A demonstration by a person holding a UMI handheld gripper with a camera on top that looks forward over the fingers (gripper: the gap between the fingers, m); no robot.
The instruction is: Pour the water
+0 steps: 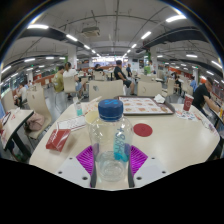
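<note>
A clear plastic water bottle with a blue cap and a blue label stands upright between my fingers. My gripper is shut on it, and the purple pads press against its lower body on both sides. The bottle's base sits low between the fingers, hiding the table right behind it. A small pale cup stands on the round cream table just beyond the bottle, to its left.
A red round disc lies beyond the right finger. A clear box with red contents sits to the left. A tray and a red cup are farther back. People sit at other tables behind.
</note>
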